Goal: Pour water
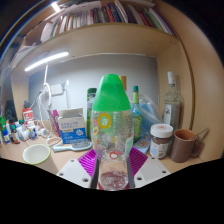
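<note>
One clear plastic bottle with a green cap (111, 130) is apparently clamped upright between the gripper (112, 172) fingers, a pale cup (38, 155) lying well leftward

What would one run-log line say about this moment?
gripper: shut on bottle | bottle: clear, green cap, upright, lifted | cup: on desk, ahead to the side | pour: not yet begun

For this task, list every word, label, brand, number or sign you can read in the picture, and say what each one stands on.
None can be read.
Bottle with green cap, held between the gripper fingers: coloured print, too small to read.
Blue and white box: lettering blurred.
Books on the shelf: spine titles too small.
</note>
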